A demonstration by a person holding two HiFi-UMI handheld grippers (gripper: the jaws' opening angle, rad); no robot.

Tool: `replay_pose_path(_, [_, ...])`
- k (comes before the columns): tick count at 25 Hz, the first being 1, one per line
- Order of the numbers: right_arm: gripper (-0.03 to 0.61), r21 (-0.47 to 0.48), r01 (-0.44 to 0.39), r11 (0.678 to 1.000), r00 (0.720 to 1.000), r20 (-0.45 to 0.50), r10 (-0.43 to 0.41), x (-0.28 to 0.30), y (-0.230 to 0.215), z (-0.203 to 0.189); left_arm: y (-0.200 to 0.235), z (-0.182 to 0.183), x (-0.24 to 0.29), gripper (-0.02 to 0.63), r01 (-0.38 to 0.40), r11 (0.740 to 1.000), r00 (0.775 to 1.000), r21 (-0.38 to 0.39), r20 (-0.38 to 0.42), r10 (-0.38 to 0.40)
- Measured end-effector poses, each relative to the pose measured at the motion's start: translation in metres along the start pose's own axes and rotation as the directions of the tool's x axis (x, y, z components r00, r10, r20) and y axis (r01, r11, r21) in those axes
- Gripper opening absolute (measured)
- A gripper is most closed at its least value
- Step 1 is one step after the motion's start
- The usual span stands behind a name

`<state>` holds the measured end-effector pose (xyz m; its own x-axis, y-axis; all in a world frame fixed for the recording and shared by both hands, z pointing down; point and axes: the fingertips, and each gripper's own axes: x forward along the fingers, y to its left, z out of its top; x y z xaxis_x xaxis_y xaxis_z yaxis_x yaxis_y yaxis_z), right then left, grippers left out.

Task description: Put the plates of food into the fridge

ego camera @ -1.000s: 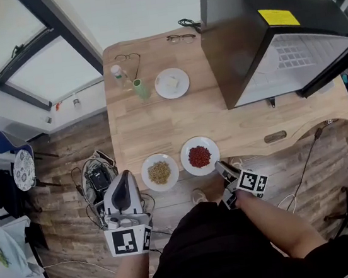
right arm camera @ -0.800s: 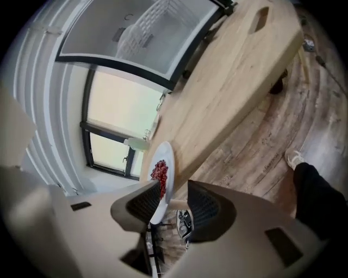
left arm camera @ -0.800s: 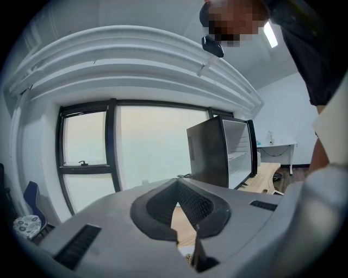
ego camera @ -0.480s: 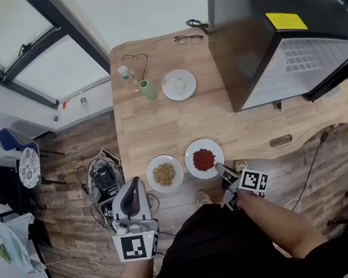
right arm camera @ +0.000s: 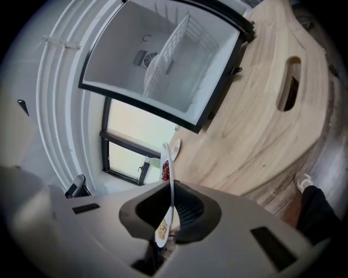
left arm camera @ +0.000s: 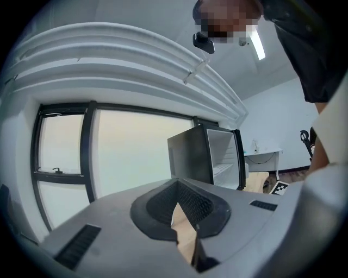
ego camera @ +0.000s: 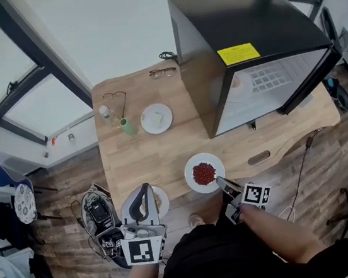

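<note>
Currently, the right gripper (ego camera: 222,182) is clamping the near rim of the plate of red food (ego camera: 191,166), its jaws having just been closing onto it. That plate is showing at the near edge of the table (ego camera: 144,155), in front of the open fridge (ego camera: 241,24). The left gripper (ego camera: 144,188) is hovering, jaws together and empty, over the plate of yellow grain (ego camera: 163,199).
</note>
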<state>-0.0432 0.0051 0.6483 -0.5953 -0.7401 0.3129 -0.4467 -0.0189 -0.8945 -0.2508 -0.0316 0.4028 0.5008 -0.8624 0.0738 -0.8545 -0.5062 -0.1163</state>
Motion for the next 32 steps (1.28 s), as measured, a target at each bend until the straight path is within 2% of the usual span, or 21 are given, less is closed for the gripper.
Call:
replay_pose_path(5, [0.031, -0.006, 0.034, 0.999, 0.994, 0.104, -0.033, -0.032, 0.002, 0.045, -0.013, 0.012, 0.033, 0.005, 0.051, 0.999, 0.998, -0.006, 0.04, -0.05])
replay_pose_path(10, [0.031, 0.005, 0.044, 0.999, 0.975, 0.216, -0.044, -0.062, 0.004, 0.091, -0.027, 0.025, 0.058, 0.005, 0.084, 0.996, 0.994, -0.014, 0.073, -0.083])
replay_pose_path(19, [0.031, 0.001, 0.057, 0.998, 0.912, 0.407, -0.052, -0.12, 0.011, 0.174, -0.045, 0.05, 0.1, 0.004, 0.113, 0.993, 0.986, -0.022, 0.122, -0.11])
replay_pose_path(24, [0.032, -0.087, 0.052, 0.995, 0.884, 0.467, -0.006, -0.137, 0.032, 0.223, -0.055, 0.062, 0.124, 0.005, 0.123, 0.992, 0.983, -0.013, 0.136, -0.12])
replay_pose_path(30, [0.032, -0.091, 0.114, 0.989, 0.856, 0.514, -0.052, -0.147, 0.027, 0.272, -0.063, 0.073, 0.153, 0.005, 0.113, 0.994, 0.983, -0.007, 0.147, -0.111])
replay_pose_path(32, [0.032, -0.095, 0.088, 0.992, 0.851, 0.525, -0.025, -0.148, 0.03, 0.288, -0.064, 0.075, 0.163, 0.005, 0.107, 0.994, 0.984, -0.01, 0.148, -0.104])
